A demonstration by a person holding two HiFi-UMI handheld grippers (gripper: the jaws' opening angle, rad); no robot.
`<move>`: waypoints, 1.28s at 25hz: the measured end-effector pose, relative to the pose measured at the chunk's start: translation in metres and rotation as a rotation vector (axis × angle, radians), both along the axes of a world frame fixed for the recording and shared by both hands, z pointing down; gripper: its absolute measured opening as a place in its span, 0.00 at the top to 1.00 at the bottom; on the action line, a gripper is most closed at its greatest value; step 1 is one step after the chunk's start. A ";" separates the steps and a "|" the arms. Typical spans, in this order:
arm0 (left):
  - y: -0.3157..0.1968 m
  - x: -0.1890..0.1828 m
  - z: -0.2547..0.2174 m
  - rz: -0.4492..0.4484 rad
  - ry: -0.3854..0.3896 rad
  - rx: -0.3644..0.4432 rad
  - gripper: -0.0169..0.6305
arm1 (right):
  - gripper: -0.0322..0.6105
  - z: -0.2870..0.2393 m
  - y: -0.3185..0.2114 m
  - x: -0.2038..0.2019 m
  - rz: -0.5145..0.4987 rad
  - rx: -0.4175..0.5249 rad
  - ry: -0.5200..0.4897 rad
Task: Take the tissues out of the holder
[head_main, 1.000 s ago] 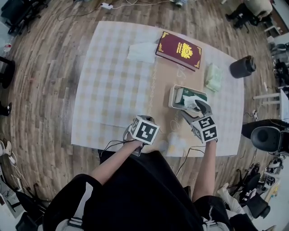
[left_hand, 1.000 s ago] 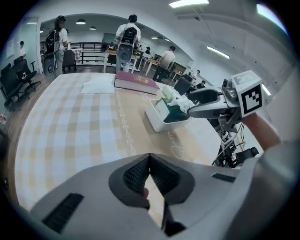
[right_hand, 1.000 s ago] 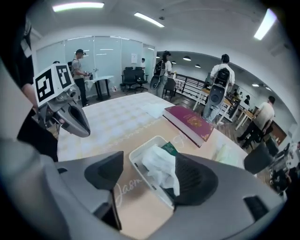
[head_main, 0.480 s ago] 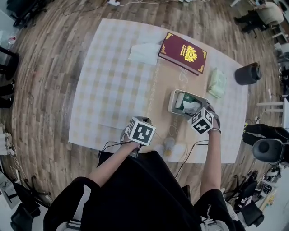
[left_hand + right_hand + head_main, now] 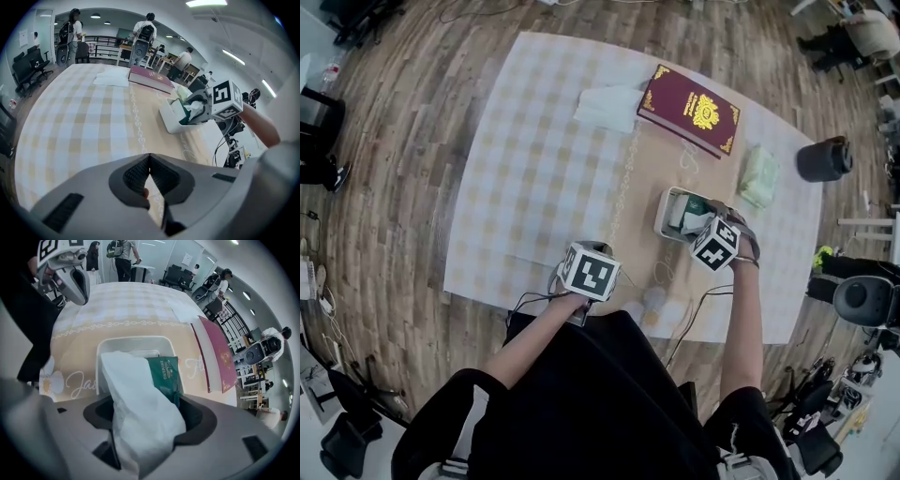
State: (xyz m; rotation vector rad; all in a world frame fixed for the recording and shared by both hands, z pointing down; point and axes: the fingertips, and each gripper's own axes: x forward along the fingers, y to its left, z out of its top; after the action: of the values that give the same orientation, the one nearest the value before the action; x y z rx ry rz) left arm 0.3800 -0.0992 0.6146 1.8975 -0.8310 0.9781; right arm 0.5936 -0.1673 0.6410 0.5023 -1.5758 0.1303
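Observation:
A white tissue holder stands on the checked tablecloth, right of centre. A white tissue sticks up out of it, beside a green pack inside. My right gripper points steeply down over the holder's near end. Its jaws stand wide and have just been closing a little, with the tissue between them; I see no pinch. My left gripper hovers at the table's near edge, shut and empty, well left of the holder.
A maroon book lies at the far side with a flat white tissue to its left. A pale green packet sits by the right edge. A black cylinder stands on the floor beyond. Cables hang off the near edge.
The right gripper has sunk onto the holder and rolled, so the tissue now stands between its jaws. The left gripper has stayed put.

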 end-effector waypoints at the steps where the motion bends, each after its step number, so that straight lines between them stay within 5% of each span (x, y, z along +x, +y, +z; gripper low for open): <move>1: 0.000 0.000 0.000 0.000 0.001 0.000 0.96 | 0.39 0.000 0.000 -0.001 0.000 -0.004 0.003; 10: 0.002 -0.006 0.000 0.004 0.002 0.003 0.96 | 0.52 -0.009 0.008 -0.002 0.016 0.039 0.007; 20: 0.010 -0.032 -0.005 -0.013 0.009 0.012 0.96 | 0.53 -0.054 0.008 -0.012 0.095 0.156 -0.014; 32: 0.013 -0.081 -0.025 0.042 0.053 0.044 0.96 | 0.53 -0.133 0.033 -0.099 0.291 0.345 -0.165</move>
State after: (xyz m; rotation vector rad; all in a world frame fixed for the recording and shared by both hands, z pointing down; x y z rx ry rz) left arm 0.2988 -0.0867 0.5899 1.9773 -0.7900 0.9378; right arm 0.4947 -0.1346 0.5076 1.0129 -1.6873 0.1233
